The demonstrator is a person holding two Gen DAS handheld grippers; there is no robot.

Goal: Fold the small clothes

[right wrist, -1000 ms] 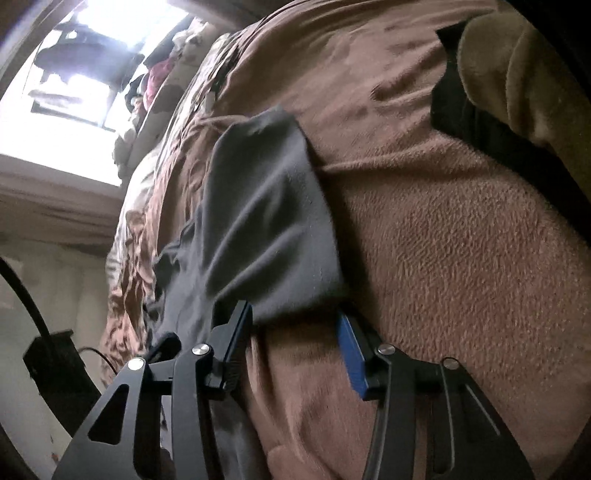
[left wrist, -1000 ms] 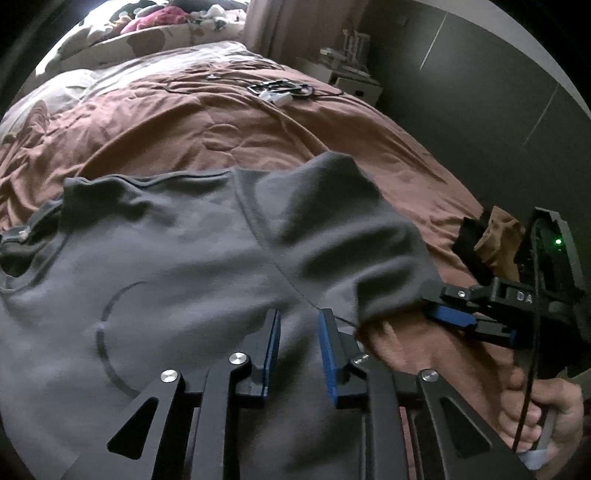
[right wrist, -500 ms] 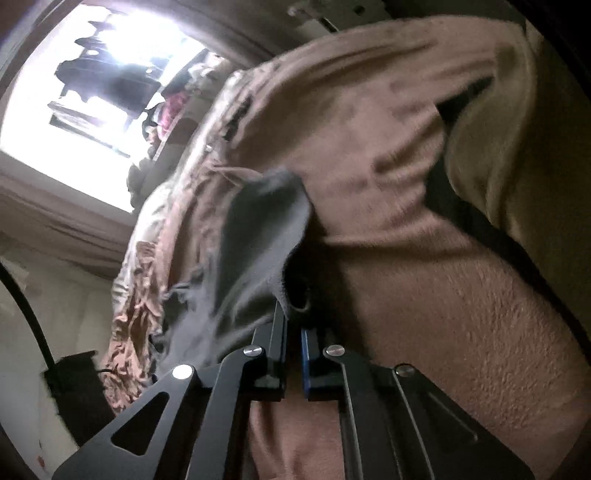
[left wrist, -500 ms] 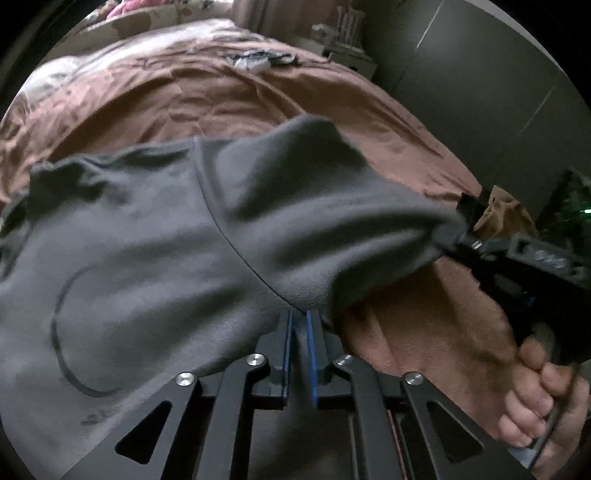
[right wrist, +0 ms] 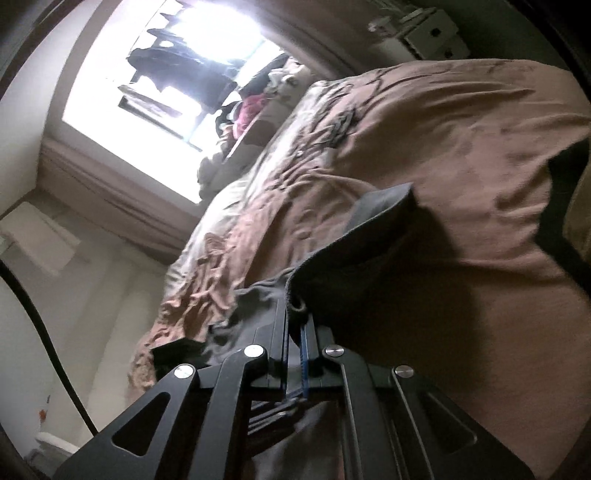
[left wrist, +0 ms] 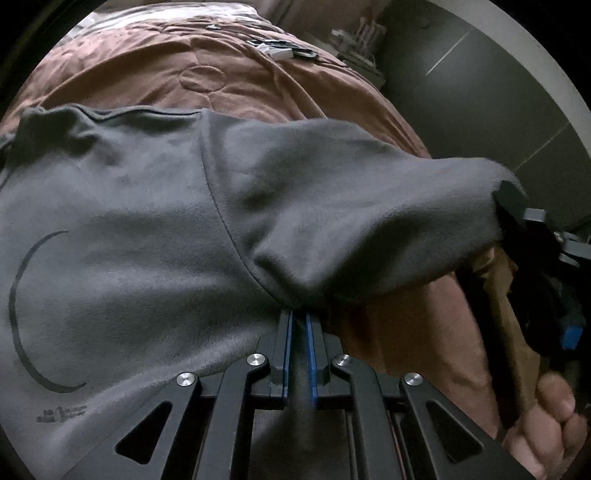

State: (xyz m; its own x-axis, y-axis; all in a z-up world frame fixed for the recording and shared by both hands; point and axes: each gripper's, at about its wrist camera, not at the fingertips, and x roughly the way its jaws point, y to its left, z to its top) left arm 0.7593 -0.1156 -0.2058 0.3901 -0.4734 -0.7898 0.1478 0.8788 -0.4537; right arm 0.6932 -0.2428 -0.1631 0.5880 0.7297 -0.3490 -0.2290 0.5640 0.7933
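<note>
A grey T-shirt [left wrist: 140, 229] with a dark curved print lies spread on the brown bedspread [left wrist: 221, 74]. My left gripper [left wrist: 298, 317] is shut on the shirt at the underarm seam where the sleeve [left wrist: 369, 206] joins the body. My right gripper [right wrist: 294, 317] is shut on the sleeve's hem [right wrist: 369, 240] and holds the sleeve lifted off the bed. In the left wrist view the right gripper [left wrist: 513, 199] shows at the sleeve's far end.
The person's bare foot [left wrist: 546, 424] and a tan and black garment [left wrist: 495, 273] are at the bed's right side. Small dark items [left wrist: 284, 48] lie far up the bed. A window [right wrist: 177, 74], piled clothes [right wrist: 255, 107] and a nightstand [right wrist: 424, 29] are beyond.
Both grippers went from open around the shirt to shut on it. The sleeve has since been lifted off the bedspread and drawn out to the right.
</note>
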